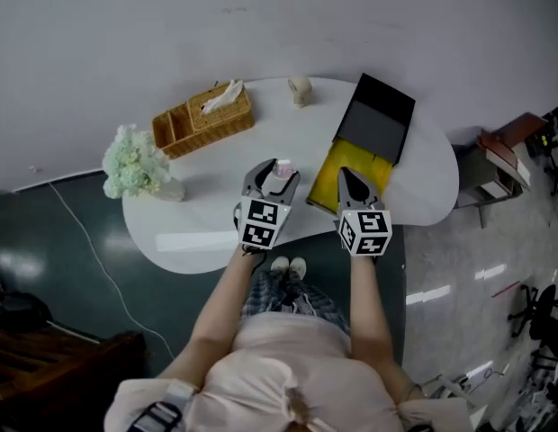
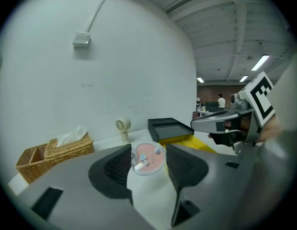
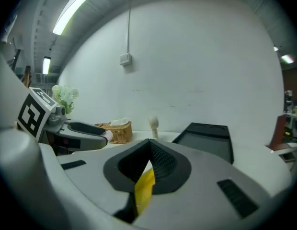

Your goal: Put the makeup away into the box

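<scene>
Round clear pink makeup compact [image 2: 147, 158] in left hand-held gripper [image 1: 273, 180], near open yellow black-lidded box [image 1: 328, 178]

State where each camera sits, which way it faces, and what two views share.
Head view: on the person's head, looking down at the white oval table; shows arms, left hand-held gripper, right hand-held gripper.
Left gripper view: on that gripper, facing the wall along jaws closed on the round clear pink compact.
Right gripper view: on that gripper, jaws together, facing the wall.
Gripper views share the woven wicker basket.
</scene>
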